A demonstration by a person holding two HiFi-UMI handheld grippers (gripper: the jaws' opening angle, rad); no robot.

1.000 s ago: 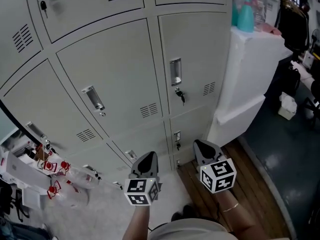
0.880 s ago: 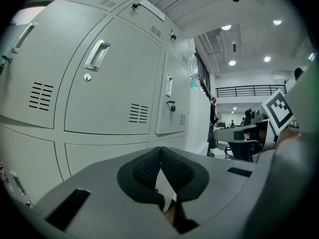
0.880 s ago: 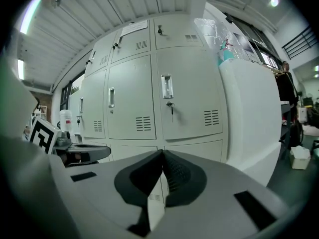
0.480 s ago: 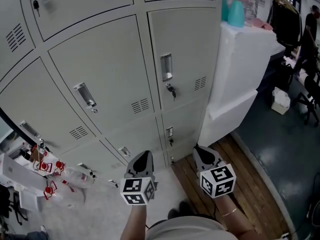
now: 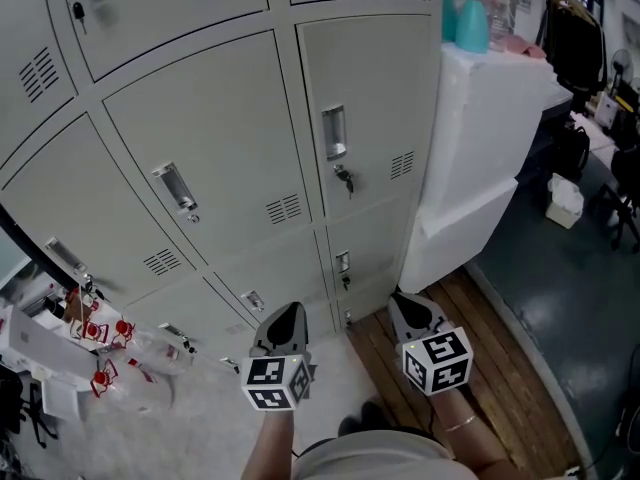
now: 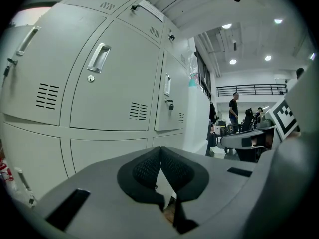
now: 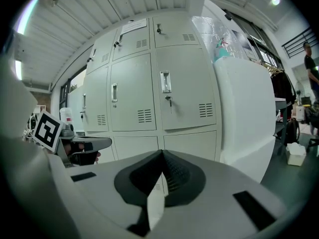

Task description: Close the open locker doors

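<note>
A wall of grey lockers (image 5: 250,138) fills the head view, and every door that shows lies flush in its frame. One door carries a recessed handle (image 5: 334,132) with a key (image 5: 345,179) below it. My left gripper (image 5: 286,315) is held low in front of the bottom row, jaws shut and empty. My right gripper (image 5: 404,302) sits beside it on the right, also shut on nothing. In the left gripper view the pads (image 6: 149,168) meet, facing the lockers (image 6: 114,83). The right gripper view shows its pads (image 7: 172,176) pressed together, aimed at the lower doors (image 7: 189,143).
A tall white block (image 5: 480,138) stands against the lockers' right side, with a teal spray bottle (image 5: 472,18) on top. Boxes and red-labelled bottles (image 5: 100,353) lie at lower left. Wooden flooring (image 5: 500,378) runs under my right gripper. People stand far off (image 6: 233,108).
The head view has swung slightly, so the lockers sit a little further left than a second ago. Both grippers stay low and shut, close to where they were.
</note>
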